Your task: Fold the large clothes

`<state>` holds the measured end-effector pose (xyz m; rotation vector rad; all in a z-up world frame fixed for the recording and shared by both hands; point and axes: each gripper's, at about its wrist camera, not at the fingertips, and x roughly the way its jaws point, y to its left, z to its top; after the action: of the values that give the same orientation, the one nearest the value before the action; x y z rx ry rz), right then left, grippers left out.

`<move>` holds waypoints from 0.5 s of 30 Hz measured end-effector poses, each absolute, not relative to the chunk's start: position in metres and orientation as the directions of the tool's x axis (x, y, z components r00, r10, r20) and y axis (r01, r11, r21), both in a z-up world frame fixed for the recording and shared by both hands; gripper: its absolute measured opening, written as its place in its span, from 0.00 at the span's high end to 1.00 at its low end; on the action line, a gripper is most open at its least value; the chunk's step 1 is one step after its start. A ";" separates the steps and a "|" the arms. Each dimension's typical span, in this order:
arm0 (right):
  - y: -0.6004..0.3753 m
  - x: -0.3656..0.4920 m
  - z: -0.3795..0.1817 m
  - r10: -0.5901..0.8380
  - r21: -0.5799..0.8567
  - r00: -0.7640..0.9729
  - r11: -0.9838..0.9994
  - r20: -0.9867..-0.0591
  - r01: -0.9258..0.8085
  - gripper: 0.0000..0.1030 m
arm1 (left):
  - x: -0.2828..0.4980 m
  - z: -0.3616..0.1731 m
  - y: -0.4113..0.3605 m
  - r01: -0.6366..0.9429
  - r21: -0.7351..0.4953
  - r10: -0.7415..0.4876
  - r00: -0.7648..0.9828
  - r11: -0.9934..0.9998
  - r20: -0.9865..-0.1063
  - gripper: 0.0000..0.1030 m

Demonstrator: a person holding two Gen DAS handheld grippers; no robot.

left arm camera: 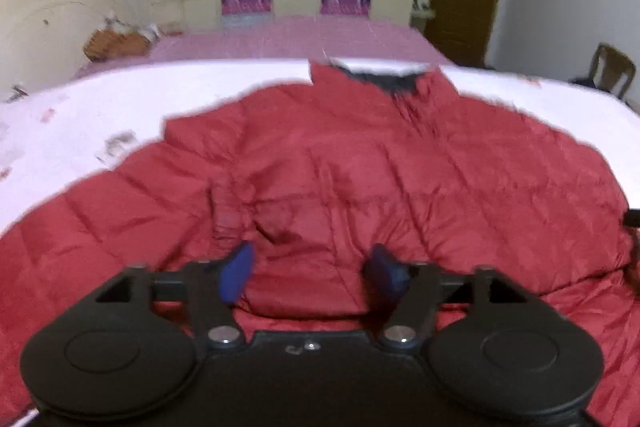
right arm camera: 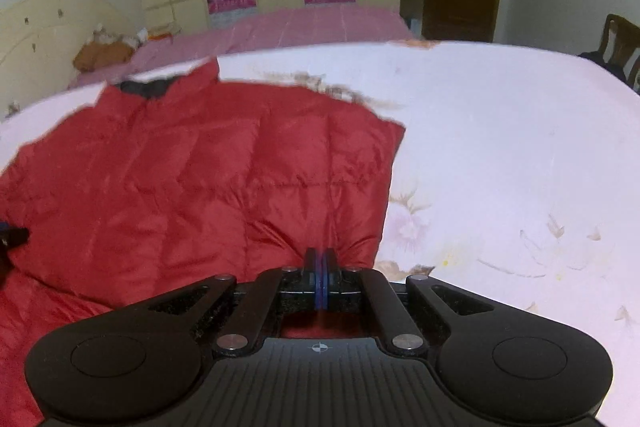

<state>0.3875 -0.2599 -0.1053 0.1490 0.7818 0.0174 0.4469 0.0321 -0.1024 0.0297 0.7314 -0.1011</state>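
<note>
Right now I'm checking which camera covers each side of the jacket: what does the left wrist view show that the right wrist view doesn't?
Only the left wrist view: the left gripper, jaws apart over the fabric, and the whole spread of the red jacket.

Only the right wrist view: the right gripper, jaws together at the jacket's edge, and bare floral sheet beside it.

Both: the jacket's dark collar, the pink bed.

Shiny quilted red jacket (right arm camera: 208,179) on smooth floral sheet (right arm camera: 500,155); matt black plastic tongs (right arm camera: 320,267).
</note>
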 end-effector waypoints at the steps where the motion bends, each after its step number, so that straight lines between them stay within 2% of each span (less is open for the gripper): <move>1: -0.258 0.383 -0.103 0.054 0.125 0.721 0.991 -0.691 0.045 0.99 | 0.440 -0.097 0.037 0.073 0.001 -0.055 0.760 0.997 -0.648 0.07; 3: -0.259 0.375 -0.098 0.038 0.121 0.735 0.991 -0.677 0.060 0.54 | 0.429 -0.091 0.049 0.041 -0.011 -0.039 0.777 0.999 -0.629 0.07; 4: -0.259 0.367 -0.094 0.027 0.118 0.765 0.991 -0.644 0.064 0.23 | 0.423 -0.089 0.058 0.015 -0.026 -0.028 0.775 1.000 -0.631 0.09; 8: -0.259 0.350 -0.083 0.040 0.112 0.782 0.993 -0.622 0.038 0.23 | 0.392 -0.084 0.101 -0.112 -0.074 0.039 0.769 0.991 -0.638 0.13; 10: -0.258 0.343 -0.077 0.022 0.100 0.789 0.994 -0.614 0.050 0.23 | 0.371 -0.083 0.126 -0.193 -0.098 0.085 0.759 0.976 -0.645 0.20; 12: -0.259 0.338 -0.074 0.019 0.110 0.792 0.992 -0.610 0.061 0.31 | 0.348 -0.085 0.152 -0.280 -0.121 0.134 0.742 0.952 -0.656 0.24; 14: -0.261 0.337 -0.074 0.025 0.134 0.789 0.988 -0.615 0.073 0.44 | 0.324 -0.088 0.178 -0.368 -0.150 0.180 0.722 0.918 -0.668 0.26; 15: -0.261 0.336 -0.074 0.025 0.138 0.787 0.987 -0.616 0.077 0.46 | 0.310 -0.089 0.190 -0.410 -0.169 0.200 0.714 0.896 -0.671 0.27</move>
<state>0.3358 -0.2605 -0.0737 0.1595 0.6646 -0.0280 0.3104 0.1903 -0.0890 -0.3183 0.6989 0.3444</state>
